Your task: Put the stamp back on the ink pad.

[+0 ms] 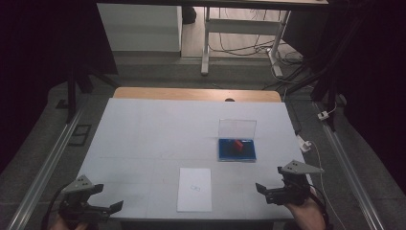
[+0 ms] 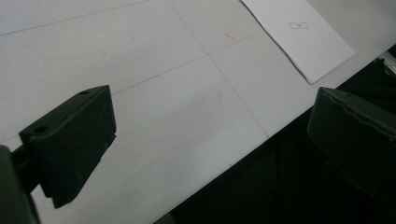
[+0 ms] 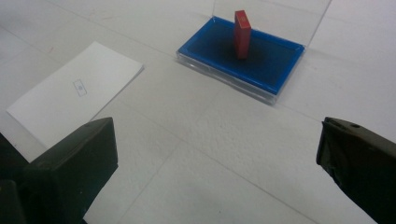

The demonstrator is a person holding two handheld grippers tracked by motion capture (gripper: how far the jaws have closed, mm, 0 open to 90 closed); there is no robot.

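Red block [image 3: 242,33], a small flat-sided slab, stands upright on end in the blue tray [image 3: 273,70] of a clear plastic case whose see-through lid [image 1: 237,128] stands raised behind it. That case sits on the right half of the white table [image 1: 143,139], ahead of my right gripper [image 1: 266,189] and well apart from it. My right gripper view brings out the tray's glossy blue floor, its raised rim and the clear base under it; from the high view the block is only a small red spot.

A sheet of white paper [image 1: 194,189] lies flat near the table's front edge, between my two grippers, with a tiny printed mark at its middle. My left gripper view shows the paper's corner near that edge and the dark drop beyond it, with faint seam lines crossing the matte tabletop.

My left gripper [image 1: 108,201] hangs at the front left corner, fingers spread wide with nothing between them. My right fingers [image 3: 74,163] are spread wide too, empty, with bare tabletop running from them to the case.
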